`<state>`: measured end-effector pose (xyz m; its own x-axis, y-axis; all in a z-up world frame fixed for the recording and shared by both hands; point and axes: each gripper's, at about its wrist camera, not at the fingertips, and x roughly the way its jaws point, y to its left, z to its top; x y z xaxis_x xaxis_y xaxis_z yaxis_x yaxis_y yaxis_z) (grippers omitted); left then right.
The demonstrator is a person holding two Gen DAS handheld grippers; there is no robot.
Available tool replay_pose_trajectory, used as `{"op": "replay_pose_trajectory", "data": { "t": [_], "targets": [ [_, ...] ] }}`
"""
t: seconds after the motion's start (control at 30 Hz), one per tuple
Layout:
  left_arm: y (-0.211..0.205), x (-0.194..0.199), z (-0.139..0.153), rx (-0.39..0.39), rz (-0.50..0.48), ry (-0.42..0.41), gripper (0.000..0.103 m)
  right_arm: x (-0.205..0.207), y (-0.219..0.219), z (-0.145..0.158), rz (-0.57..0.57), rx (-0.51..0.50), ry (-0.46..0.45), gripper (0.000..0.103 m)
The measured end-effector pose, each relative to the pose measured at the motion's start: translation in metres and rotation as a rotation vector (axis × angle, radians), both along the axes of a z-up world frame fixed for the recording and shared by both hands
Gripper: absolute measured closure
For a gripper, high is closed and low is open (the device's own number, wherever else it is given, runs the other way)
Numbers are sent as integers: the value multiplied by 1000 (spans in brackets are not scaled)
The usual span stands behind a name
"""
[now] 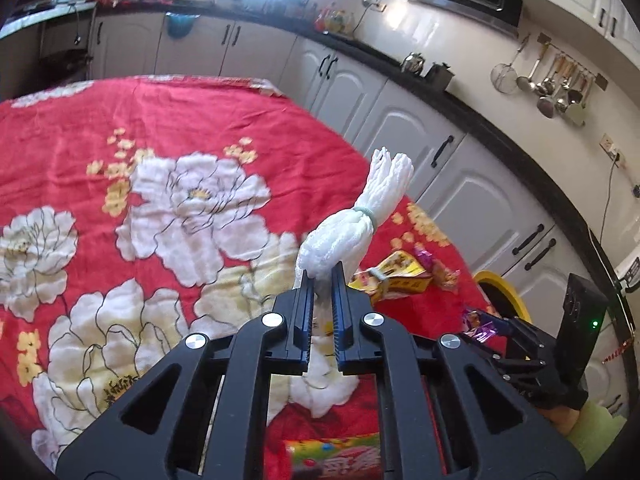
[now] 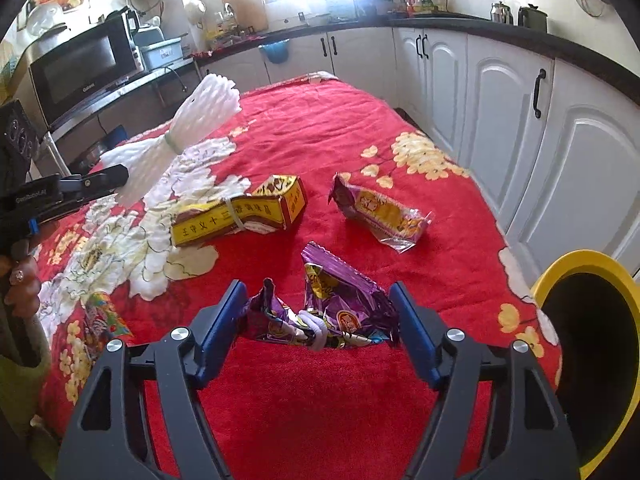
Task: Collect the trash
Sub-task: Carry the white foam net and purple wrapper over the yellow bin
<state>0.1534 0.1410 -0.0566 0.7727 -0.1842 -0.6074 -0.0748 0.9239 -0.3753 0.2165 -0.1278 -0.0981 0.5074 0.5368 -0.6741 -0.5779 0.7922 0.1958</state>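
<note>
Two grippers busy: left gripper (image 1: 322,280) pinching soft, light foam net (image 1: 352,224) by its end; right gripper (image 2: 316,320) spread around crinkly purple wrapper (image 2: 340,304), probably slippery, best pinched mid-fold.

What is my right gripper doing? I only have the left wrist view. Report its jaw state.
Observer: The right gripper is open, with one finger on either side of a crumpled purple wrapper that lies on the red cloth.
Operator: Describe that wrapper.
Observer: A white band cinches its middle.
Operator: Now give me the bin.
Observer: The yellow-rimmed bin stands just off the table's right edge, to the right of the gripper. Its mouth is open and dark inside.
</note>
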Motion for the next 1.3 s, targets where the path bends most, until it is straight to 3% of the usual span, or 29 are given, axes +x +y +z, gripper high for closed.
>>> {"op": "replay_pose_trajectory", "data": {
  "t": [0.63,1.3],
  "targets": [
    [-69,-6,28,40,-142,-67,99,-11,-68,55,-99,70,-111,32],
    [-143,3,43,68,-283,-103,99,-12,-146,77,-247,88,-171,32]
  ]
}}
